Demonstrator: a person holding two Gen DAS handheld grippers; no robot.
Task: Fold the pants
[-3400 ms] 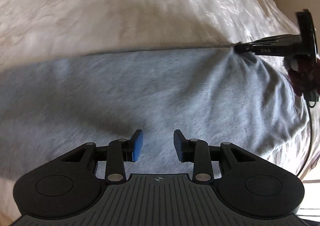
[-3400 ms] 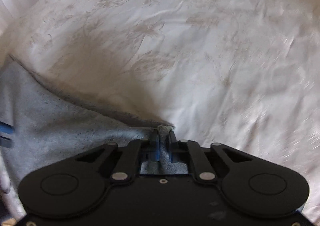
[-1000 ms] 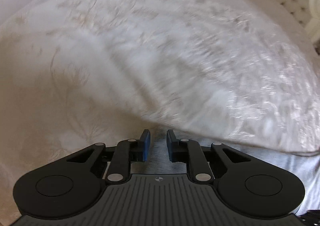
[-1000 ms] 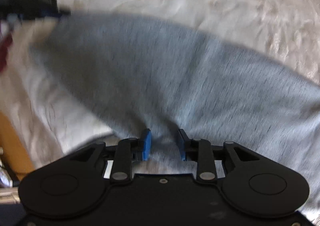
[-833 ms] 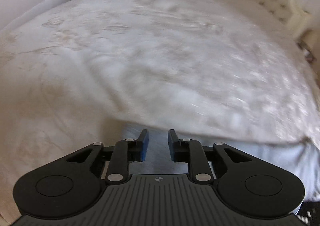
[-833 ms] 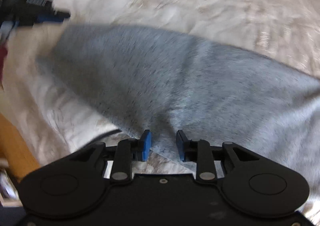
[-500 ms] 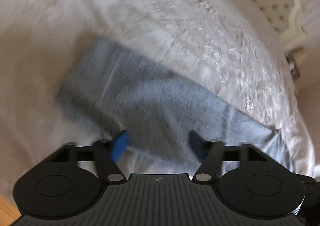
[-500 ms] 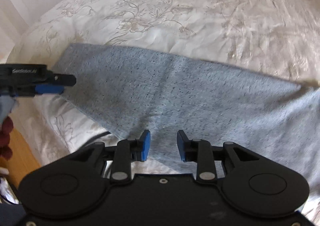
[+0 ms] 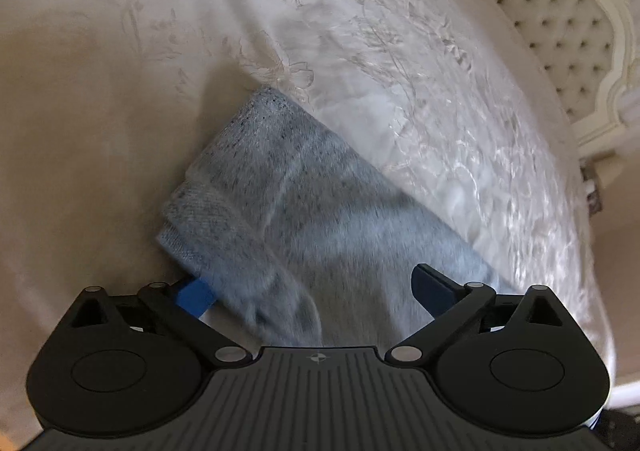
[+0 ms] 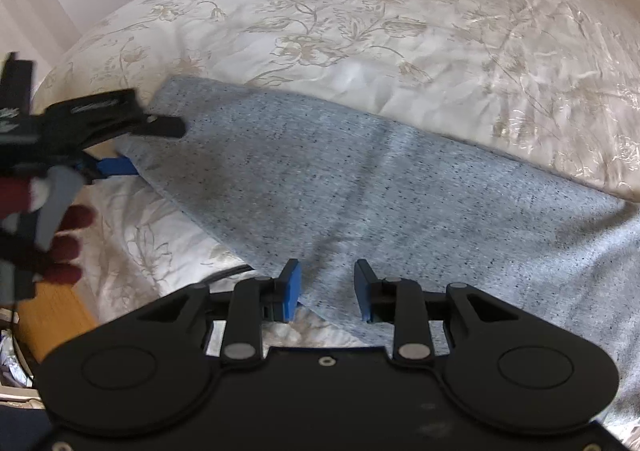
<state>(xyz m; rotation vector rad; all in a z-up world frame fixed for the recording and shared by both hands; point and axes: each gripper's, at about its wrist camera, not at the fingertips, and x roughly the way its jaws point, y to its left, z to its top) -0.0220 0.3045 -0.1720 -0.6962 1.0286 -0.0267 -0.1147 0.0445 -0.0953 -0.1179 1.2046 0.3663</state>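
The grey flecked pants (image 10: 360, 191) lie folded lengthwise in a long band across the white bed. In the left wrist view their narrow cuff end (image 9: 248, 179) rests on the cover. My left gripper (image 9: 312, 291) hangs just over that end, its jaws opening wide; the fabric lies between the fingers and no pad presses on it. The right wrist view shows that gripper (image 10: 148, 147) at the left, straddling the cuff. My right gripper (image 10: 328, 291) hovers over the pants' near edge with a gap between its blue pads, which do not pinch the cloth.
A white bedspread (image 10: 360, 11) with beige floral stitching covers the bed. A tufted cream headboard (image 9: 560, 19) stands at the far right. Wooden floor (image 10: 52, 311) shows past the bed's left edge. A person's hand (image 10: 68, 243) holds the left gripper.
The left jaws went from nearly shut to wide apart and let go of the cuff, which now lies on the bed. The right gripper rose a little, its gap unchanged.
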